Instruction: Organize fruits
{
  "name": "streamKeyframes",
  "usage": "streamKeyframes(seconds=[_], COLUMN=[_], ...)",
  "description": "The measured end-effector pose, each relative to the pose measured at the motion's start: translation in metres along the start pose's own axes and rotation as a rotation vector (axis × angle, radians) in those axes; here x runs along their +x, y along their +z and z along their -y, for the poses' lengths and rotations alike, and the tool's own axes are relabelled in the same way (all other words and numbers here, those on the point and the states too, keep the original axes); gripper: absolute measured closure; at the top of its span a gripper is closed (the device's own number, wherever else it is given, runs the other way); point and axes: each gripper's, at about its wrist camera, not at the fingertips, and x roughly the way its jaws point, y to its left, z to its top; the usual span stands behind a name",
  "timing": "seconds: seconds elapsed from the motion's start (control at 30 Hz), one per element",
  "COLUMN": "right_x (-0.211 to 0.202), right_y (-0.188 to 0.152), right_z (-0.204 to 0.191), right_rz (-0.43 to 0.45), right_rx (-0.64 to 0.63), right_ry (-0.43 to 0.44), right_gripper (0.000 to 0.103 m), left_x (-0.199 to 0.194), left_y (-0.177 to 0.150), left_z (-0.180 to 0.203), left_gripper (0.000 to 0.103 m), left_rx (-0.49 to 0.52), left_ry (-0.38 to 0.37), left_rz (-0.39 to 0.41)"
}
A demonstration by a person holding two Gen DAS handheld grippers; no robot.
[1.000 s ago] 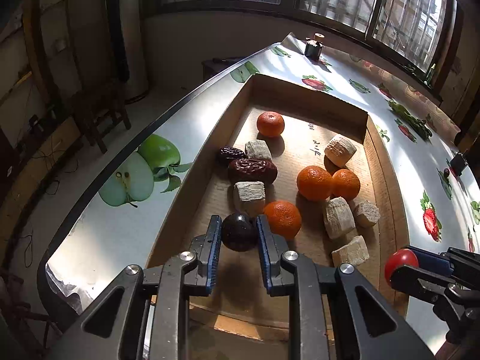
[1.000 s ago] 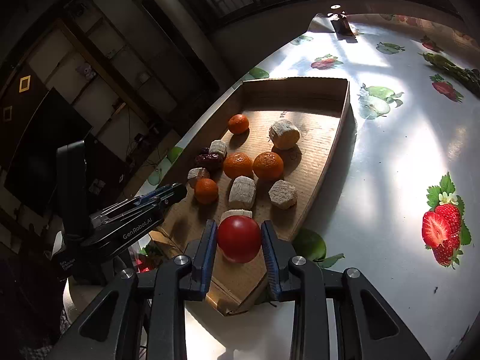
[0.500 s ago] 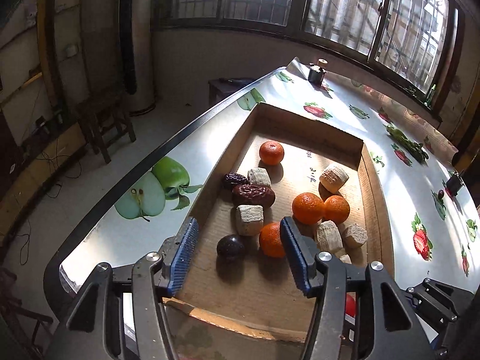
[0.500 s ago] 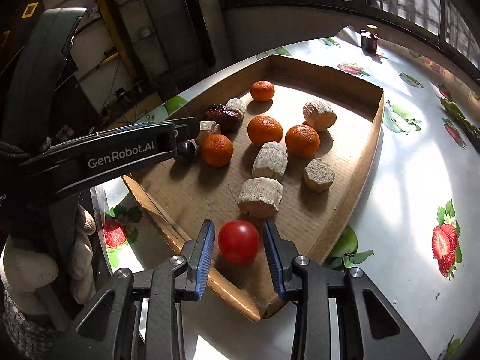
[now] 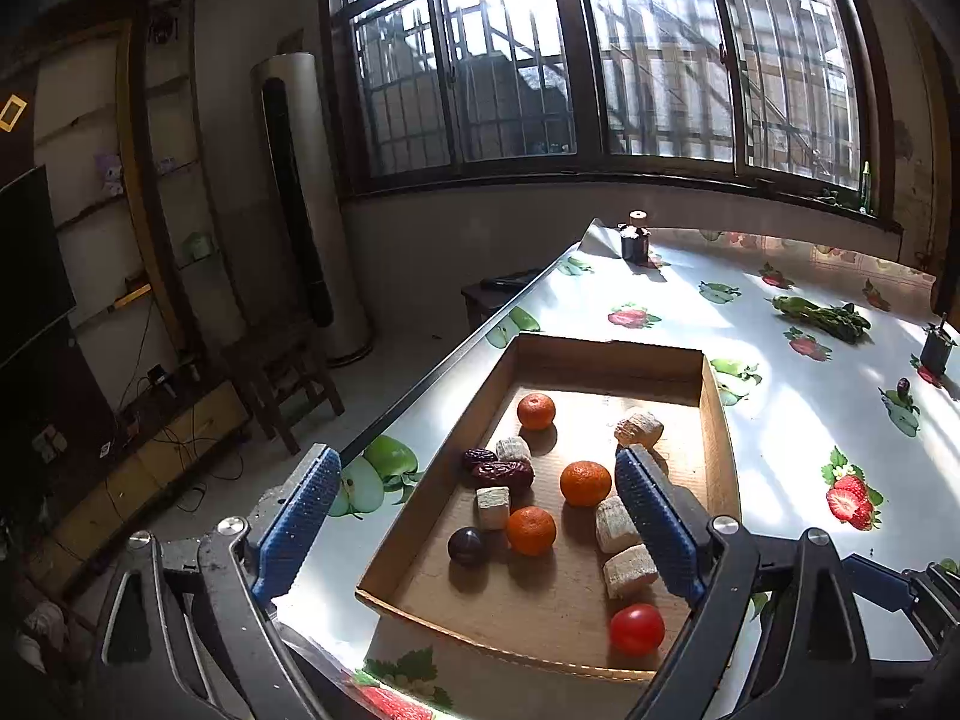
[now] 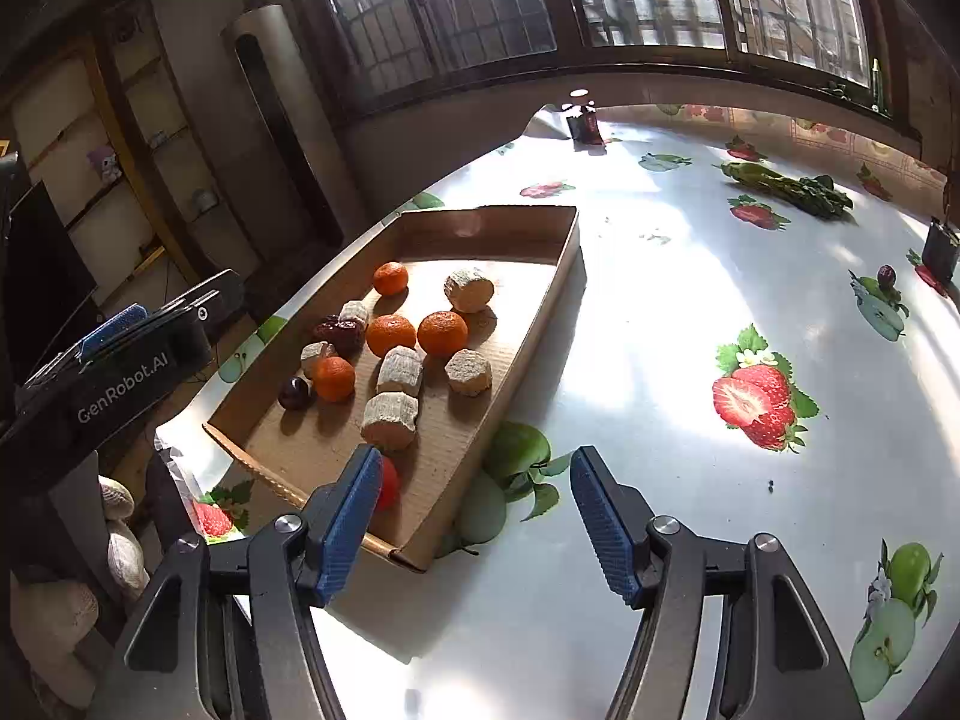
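A shallow cardboard tray (image 5: 713,420) (image 6: 540,300) on the table holds several oranges (image 5: 585,483) (image 6: 442,333), beige cut pieces (image 5: 627,570) (image 6: 390,411), red dates (image 5: 503,473) (image 6: 339,330), a dark plum (image 5: 467,546) (image 6: 294,393) and a red tomato (image 5: 637,629) (image 6: 389,483) near its front edge. My left gripper (image 5: 474,519) is open and empty, raised above the tray's near end. My right gripper (image 6: 477,510) is open and empty, above the tray's near right corner; its left finger partly hides the tomato.
The table has a white fruit-print cloth (image 6: 690,312). Green vegetables (image 5: 822,315) (image 6: 786,186), a small dark jar (image 5: 635,237) (image 6: 582,120), a dark container (image 6: 939,246) and a lone dark fruit (image 6: 886,275) lie at the far side. The table's left edge drops to the floor.
Both grippers let go of their fruits, opened wide and pulled back and up. The plum and the tomato now rest in the tray.
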Motion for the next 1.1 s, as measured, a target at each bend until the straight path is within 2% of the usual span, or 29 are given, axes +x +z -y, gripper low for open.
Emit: streamKeyframes(seconds=[0.2,0.27,0.3,0.4,0.5,0.57,0.73,0.9,1.1], right_x=[-0.005,-0.01,-0.012,-0.015,-0.017,-0.017,-0.012,0.0,0.007], right_y=[-0.004,-0.007,-0.008,-0.009,-0.009,-0.009,-0.009,-0.002,0.01], right_z=[0.009,0.009,0.009,0.008,0.007,0.008,0.009,0.009,-0.002], right_rz=[0.008,0.019,0.025,0.039,0.052,0.058,0.045,-0.006,-0.041], right_rx=[0.036,0.031,0.03,0.025,0.013,0.011,0.001,-0.023,-0.052], right_ry=[0.006,0.001,0.001,-0.002,-0.019,-0.028,-0.047,-0.114,-0.128], right_gripper=[0.03,0.03,0.03,0.03,0.03,0.027,0.025,0.025,0.022], left_x=[-0.019,-0.028,-0.032,-0.039,-0.038,-0.036,-0.026,-0.011,0.007], left_y=[0.001,0.0,0.0,-0.003,-0.006,-0.008,-0.009,-0.01,-0.012], left_z=[0.009,0.008,0.006,-0.003,-0.005,-0.005,-0.005,-0.004,-0.008], left_gripper=[0.008,0.006,0.0,0.0,0.0,0.0,0.0,0.0,0.0], left_rx=[0.002,-0.027,-0.05,-0.134,-0.151,-0.14,-0.15,-0.128,-0.139], left_ry=[0.012,0.034,0.042,0.065,0.125,0.147,0.095,0.077,0.053], left_rz=[0.066,0.101,0.113,0.123,0.127,0.123,0.068,0.002,-0.057])
